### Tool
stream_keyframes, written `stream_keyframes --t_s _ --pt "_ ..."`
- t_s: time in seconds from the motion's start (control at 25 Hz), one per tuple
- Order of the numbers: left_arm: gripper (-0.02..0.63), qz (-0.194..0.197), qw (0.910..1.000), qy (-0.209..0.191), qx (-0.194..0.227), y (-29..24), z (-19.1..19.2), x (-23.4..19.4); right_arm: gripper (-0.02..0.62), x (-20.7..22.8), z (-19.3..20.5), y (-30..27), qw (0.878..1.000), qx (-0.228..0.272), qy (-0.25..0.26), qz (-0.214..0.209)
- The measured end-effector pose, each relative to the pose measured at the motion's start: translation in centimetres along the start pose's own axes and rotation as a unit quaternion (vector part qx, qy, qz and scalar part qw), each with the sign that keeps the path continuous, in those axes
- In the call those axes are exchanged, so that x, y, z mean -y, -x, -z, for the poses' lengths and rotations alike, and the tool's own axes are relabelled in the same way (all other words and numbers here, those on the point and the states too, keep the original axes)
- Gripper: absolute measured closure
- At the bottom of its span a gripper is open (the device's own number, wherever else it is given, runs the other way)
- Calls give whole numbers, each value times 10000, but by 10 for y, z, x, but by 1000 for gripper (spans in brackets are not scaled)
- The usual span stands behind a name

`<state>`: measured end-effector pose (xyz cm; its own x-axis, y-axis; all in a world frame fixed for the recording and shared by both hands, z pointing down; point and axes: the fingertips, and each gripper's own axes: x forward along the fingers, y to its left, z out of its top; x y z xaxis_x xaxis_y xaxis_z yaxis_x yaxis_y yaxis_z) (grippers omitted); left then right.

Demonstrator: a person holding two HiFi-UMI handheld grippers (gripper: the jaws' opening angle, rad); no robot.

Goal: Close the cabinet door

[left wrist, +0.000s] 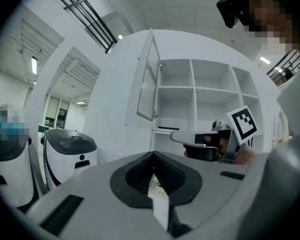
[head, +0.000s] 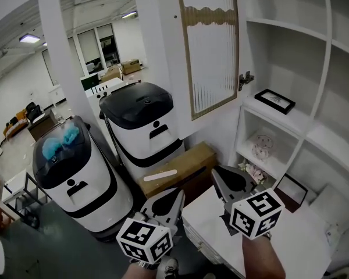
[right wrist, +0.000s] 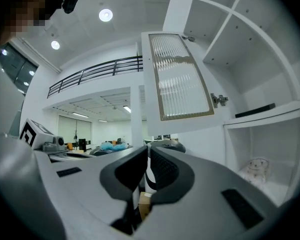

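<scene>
The cabinet door (head: 209, 45), white-framed with ribbed glass, hangs wide open to the left of the white shelf cabinet (head: 314, 45); its hinge (head: 246, 79) shows at the door's right edge. The door is also in the left gripper view (left wrist: 149, 79) and the right gripper view (right wrist: 182, 76). Both grippers are well below the door and touch nothing. My left gripper (head: 173, 195) points level with its jaws together and empty (left wrist: 152, 154). My right gripper (head: 218, 174) is shut too, nothing between its jaws (right wrist: 147, 148), held over the corner of the white counter (head: 291, 237).
Two white-and-black robot units (head: 142, 127) (head: 75, 173) stand on the floor at left, with a cardboard box (head: 180, 167) beside them below the door. The shelves hold a black picture frame (head: 274, 100), a small ornament (head: 263, 146) and another frame (head: 292, 189).
</scene>
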<state>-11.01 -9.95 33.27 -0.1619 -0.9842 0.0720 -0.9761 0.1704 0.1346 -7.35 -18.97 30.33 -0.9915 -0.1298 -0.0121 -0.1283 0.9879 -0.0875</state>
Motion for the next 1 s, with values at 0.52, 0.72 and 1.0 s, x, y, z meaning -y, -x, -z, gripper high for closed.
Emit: stream_keyframes --t_s 0.52,0.72,1.0 --pt "601 803 9966 -49 -162 -31 -14 -78 474 -6 -16 -83 9956 174 148 911" --pt "601 1131 9934 -61 -168 -40 -17 -97 456 -6 -24 -104 9895 282 327 1377" --pt "601 1522 9882 -125 -140 -51 -24 -115 426 -5 -28 -123 9798 276 567 1897"
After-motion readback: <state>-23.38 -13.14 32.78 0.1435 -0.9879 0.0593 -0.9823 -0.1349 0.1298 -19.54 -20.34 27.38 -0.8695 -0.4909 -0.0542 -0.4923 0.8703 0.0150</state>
